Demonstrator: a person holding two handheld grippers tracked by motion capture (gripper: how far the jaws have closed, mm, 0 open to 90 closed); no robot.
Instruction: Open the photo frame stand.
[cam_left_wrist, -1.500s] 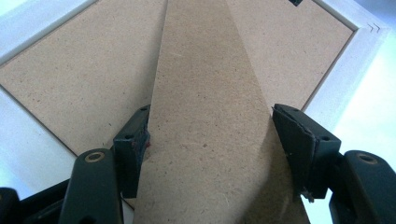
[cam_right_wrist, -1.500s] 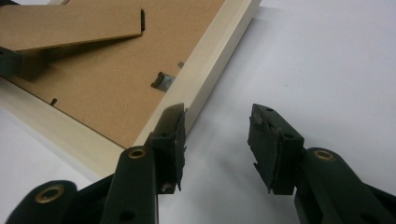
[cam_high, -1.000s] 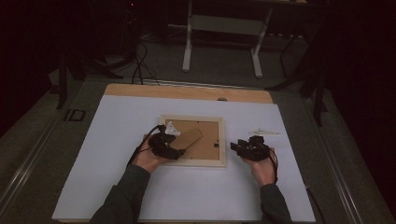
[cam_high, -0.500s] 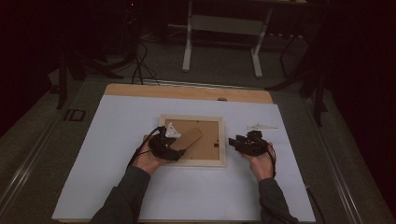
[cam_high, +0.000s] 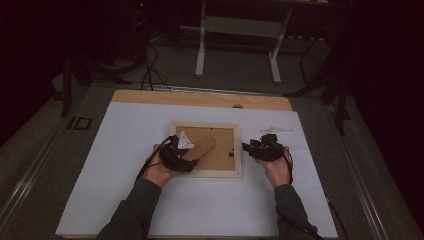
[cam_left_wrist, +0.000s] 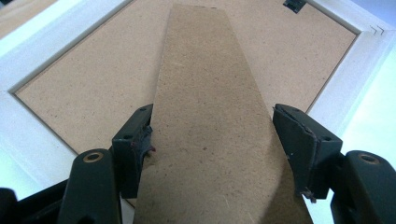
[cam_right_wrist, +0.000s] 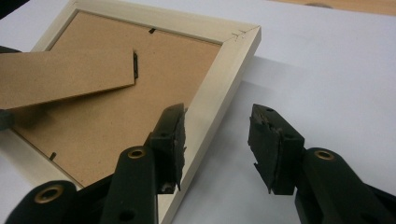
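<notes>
Picture frame (cam_high: 206, 149) lies face-down mid-table (cam_high: 125, 200). My left gripper (cam_left_wrist: 212, 140) straddles its easel stand (cam_left_wrist: 210, 116), fingers (cam_left_wrist: 133, 144) apart, one touching an edge, probably to swing it. Right gripper (cam_right_wrist: 217, 140), empty, fingers wide over the frame's rail to brace it.

A picture frame (cam_high: 206, 150) lies face down near the middle of the desk (cam_high: 125, 150), its stand flap (cam_left_wrist: 210, 130) resting across the backing board. The left tool (cam_high: 186, 159) sits over the frame's near left corner, straddling the flap; the right tool (cam_high: 246, 147) hovers just beside the frame's right edge
</notes>
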